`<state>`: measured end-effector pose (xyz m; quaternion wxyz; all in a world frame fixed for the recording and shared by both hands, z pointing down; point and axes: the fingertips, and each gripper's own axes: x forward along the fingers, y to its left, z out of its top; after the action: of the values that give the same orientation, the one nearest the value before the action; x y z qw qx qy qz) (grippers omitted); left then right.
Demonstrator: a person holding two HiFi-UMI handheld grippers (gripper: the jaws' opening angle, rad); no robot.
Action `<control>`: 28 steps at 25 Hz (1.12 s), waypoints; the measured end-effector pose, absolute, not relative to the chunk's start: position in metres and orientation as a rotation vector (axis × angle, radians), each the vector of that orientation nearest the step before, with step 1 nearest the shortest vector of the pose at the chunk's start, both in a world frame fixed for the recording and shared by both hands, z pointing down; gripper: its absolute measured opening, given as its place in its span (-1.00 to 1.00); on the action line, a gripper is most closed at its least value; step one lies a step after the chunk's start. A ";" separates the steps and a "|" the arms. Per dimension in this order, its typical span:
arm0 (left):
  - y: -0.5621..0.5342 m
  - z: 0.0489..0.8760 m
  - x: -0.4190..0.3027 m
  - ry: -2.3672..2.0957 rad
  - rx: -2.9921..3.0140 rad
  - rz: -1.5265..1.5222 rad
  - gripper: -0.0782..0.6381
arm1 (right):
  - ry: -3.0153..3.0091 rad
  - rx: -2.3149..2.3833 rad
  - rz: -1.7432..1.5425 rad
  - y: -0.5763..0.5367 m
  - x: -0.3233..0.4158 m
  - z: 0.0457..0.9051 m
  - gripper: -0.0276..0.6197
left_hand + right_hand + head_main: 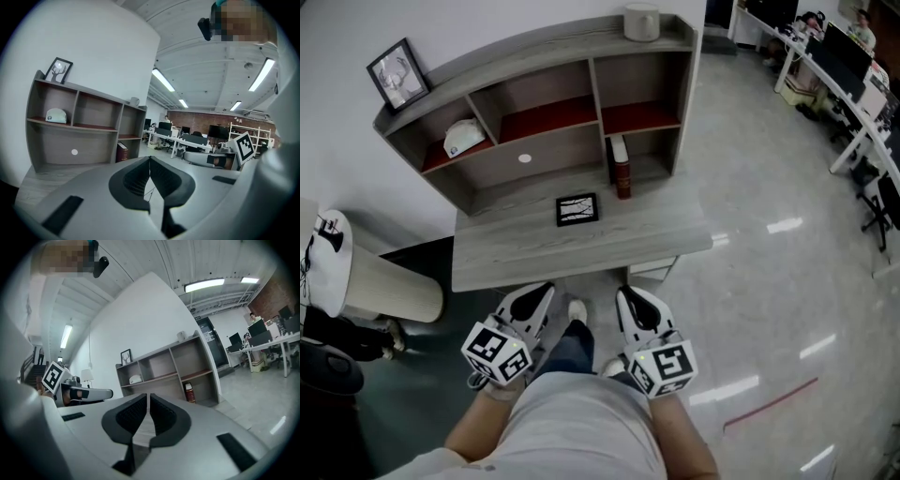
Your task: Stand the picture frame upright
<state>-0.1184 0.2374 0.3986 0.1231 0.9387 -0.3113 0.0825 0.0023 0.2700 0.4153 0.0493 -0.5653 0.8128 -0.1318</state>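
Head view: picture frame (577, 209) flat (print unclear); both hand-held grippers (546, 290) (624, 293) pressed together

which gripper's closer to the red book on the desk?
Right. The right gripper sits before the desk edge, roughly in line with the red book; the left gripper is off to the book's left.

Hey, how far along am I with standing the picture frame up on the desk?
Nothing looks done yet: the picture frame lies flat on the desk. Nothing is in hand: the left gripper and the right gripper are both shut and empty, near the desk's front edge. The whole job is left: reach in, grip the frame and set it upright.
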 end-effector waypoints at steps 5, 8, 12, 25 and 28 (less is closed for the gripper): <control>0.219 0.410 -0.112 -0.890 2.731 0.269 -0.74 | 2.458 -1.749 -0.442 0.256 0.013 0.427 -0.82; 0.202 0.417 -0.108 -0.880 2.726 0.281 -0.74 | 2.453 -1.767 -0.467 0.242 0.018 0.434 -0.82; 0.179 0.422 -0.105 -0.862 2.717 0.287 -0.74 | 2.450 -1.784 -0.510 0.219 0.020 0.444 -0.82; 0.061 0.441 -0.114 -0.801 2.678 0.318 -0.73 | 2.430 -1.881 -0.640 0.110 0.015 0.469 -0.81; 0.032 0.445 -0.121 -0.788 2.684 0.334 -0.73 | 2.416 -1.908 -0.661 0.083 0.013 0.473 -0.81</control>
<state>-0.1209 0.0317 0.4453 0.1617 0.9402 -0.2760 0.1169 0.0130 0.0826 0.4734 -0.0035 -0.6061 0.7672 -0.2100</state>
